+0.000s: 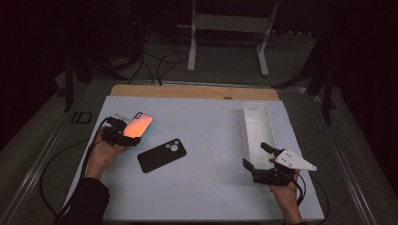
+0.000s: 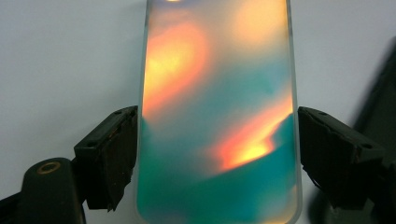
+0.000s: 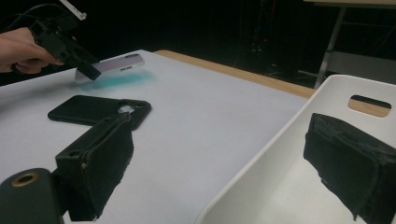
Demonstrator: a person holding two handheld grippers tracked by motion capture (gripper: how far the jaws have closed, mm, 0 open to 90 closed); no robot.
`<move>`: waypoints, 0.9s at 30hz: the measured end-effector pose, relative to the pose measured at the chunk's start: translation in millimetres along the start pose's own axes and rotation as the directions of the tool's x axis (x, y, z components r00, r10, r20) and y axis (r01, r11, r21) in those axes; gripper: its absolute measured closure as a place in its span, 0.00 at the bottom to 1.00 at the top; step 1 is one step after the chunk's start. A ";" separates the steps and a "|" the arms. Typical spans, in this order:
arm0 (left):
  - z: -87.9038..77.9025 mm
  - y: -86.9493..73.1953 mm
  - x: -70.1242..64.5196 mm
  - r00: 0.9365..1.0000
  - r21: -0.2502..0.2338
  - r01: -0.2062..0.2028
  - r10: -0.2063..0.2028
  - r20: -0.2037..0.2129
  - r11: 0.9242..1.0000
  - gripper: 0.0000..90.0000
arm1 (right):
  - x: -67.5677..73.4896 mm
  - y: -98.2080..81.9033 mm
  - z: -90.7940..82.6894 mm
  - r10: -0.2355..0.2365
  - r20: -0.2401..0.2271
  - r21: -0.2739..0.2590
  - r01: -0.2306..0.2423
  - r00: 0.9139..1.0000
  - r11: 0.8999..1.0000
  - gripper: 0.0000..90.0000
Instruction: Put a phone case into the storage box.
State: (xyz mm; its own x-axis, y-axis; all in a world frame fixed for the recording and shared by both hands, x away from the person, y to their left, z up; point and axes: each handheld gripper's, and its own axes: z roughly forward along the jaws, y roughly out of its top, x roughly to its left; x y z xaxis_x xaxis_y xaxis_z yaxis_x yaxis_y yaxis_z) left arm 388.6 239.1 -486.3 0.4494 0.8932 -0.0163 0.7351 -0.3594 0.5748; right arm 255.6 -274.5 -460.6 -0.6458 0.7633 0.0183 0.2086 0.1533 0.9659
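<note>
The left gripper, at the left of the high view, is clamped on the iridescent phone case; in the left gripper view both pads bear on the long edges of the case, one per side, near its lower end, so the grip runs across the width. The long axis of the case follows the gripper's own line, running from the jaws up and to the right in the high view. In the right gripper view the case is tilted, far end raised, and appears clear of the white table, with a teal reflection beneath it. The black phone lies flat just right of and below the held case, camera end toward the upper right, its long axis roughly parallel to that of the case. The left gripper is far nearer to it than the right. The right gripper, at the lower right, stands open and holds nothing, one jaw outside and one inside the near end of the white tray. In judgement, the coming move depends on carrying the case lower-right over the phone with the two axes aligned.
</note>
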 end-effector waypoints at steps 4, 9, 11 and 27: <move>-10.9 3.4 -9.0 1.000 -0.055 -0.015 0.015 -0.002 0.998 0.19 | -0.1 0.6 0.3 0.003 -0.001 0.000 -0.003 1.000 1.000 0.09; -20.8 4.7 -19.8 1.000 -0.108 -0.030 0.030 0.000 0.994 0.19 | -1.6 1.1 0.8 0.015 -0.008 0.003 -0.015 1.000 1.000 0.09; -25.5 4.8 -25.1 0.999 -0.130 -0.039 0.040 -0.002 0.991 0.19 | -2.1 1.6 0.9 0.021 -0.012 0.004 -0.021 1.000 1.000 0.09; -57.5 -11.9 -69.0 0.996 -0.267 -0.082 0.088 0.009 0.960 0.19 | 1.7 10.7 9.7 0.025 -0.031 0.045 -0.023 0.999 0.999 0.09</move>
State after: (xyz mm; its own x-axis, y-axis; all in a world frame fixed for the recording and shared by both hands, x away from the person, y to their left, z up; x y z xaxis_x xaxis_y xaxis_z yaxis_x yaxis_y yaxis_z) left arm 319.6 197.2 -445.0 0.5165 0.8559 0.0271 0.5336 -0.3464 0.7715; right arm 263.8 -265.5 -452.7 -0.6626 0.7473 0.0499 0.2560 0.1634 0.9528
